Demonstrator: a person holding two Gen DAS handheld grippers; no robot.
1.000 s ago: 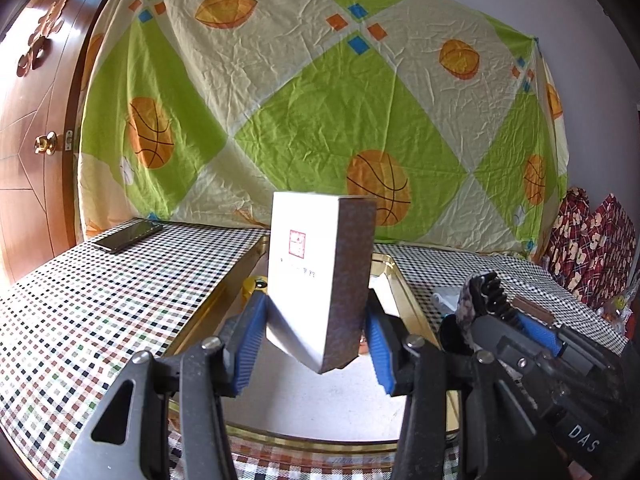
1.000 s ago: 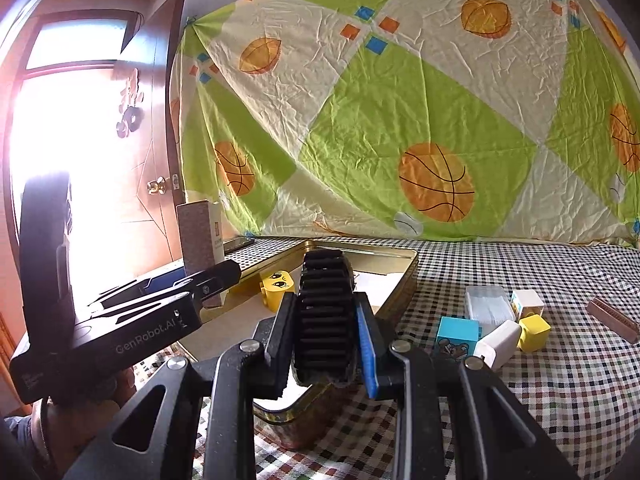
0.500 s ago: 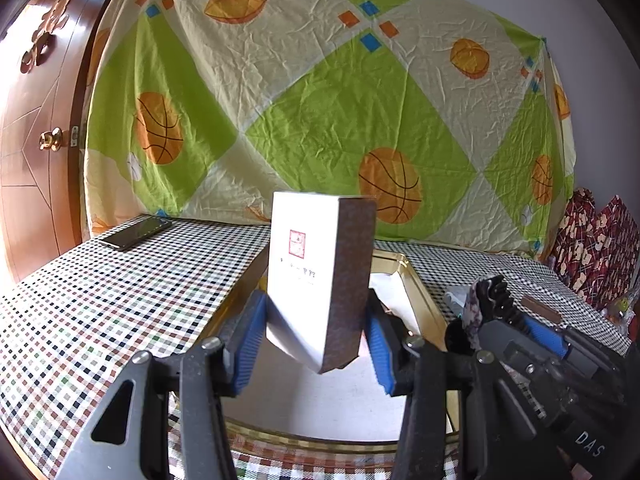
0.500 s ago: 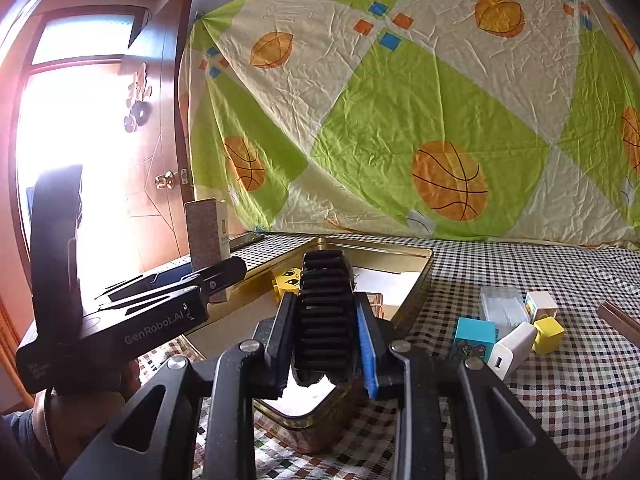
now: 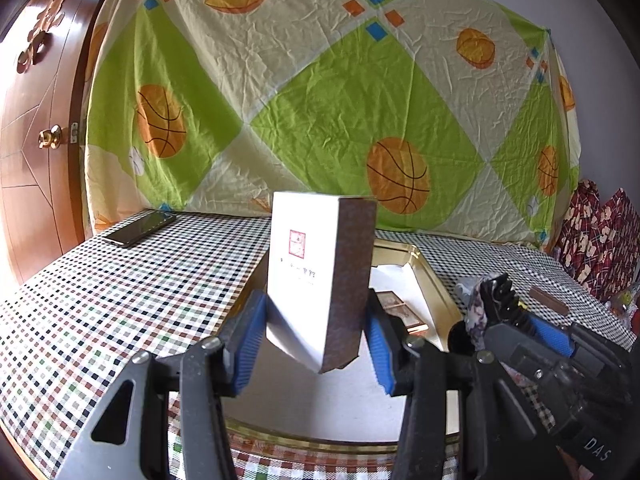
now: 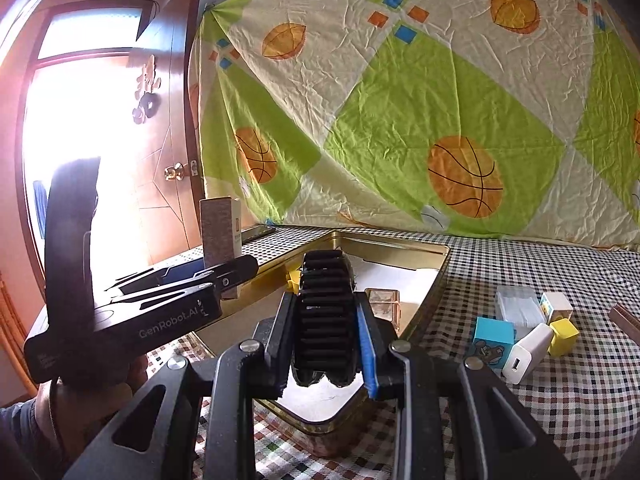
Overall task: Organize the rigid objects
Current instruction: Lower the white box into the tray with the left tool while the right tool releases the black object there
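Note:
My left gripper (image 5: 312,344) is shut on an upright white box with a brown side (image 5: 316,276), tilted and held above the near end of a gold tin tray (image 5: 438,292). The same box (image 6: 218,232) shows at the left of the right wrist view, clamped in the left gripper (image 6: 228,276), which a hand holds. My right gripper (image 6: 326,348) is shut on a black ridged clip (image 6: 326,312) over the tray's (image 6: 430,280) near corner. That clip (image 5: 498,296) also shows at the right of the left wrist view. A yellow cube (image 6: 293,278) and a small brownish box (image 6: 382,304) lie in the tray.
On the checked tablecloth right of the tray lie a blue cube (image 6: 492,340), a white charger (image 6: 528,352), a yellow cube (image 6: 564,334), a clear box (image 6: 516,308) and a brown bar (image 6: 628,320). A phone (image 5: 140,230) lies at the far left by the wooden door (image 5: 36,160).

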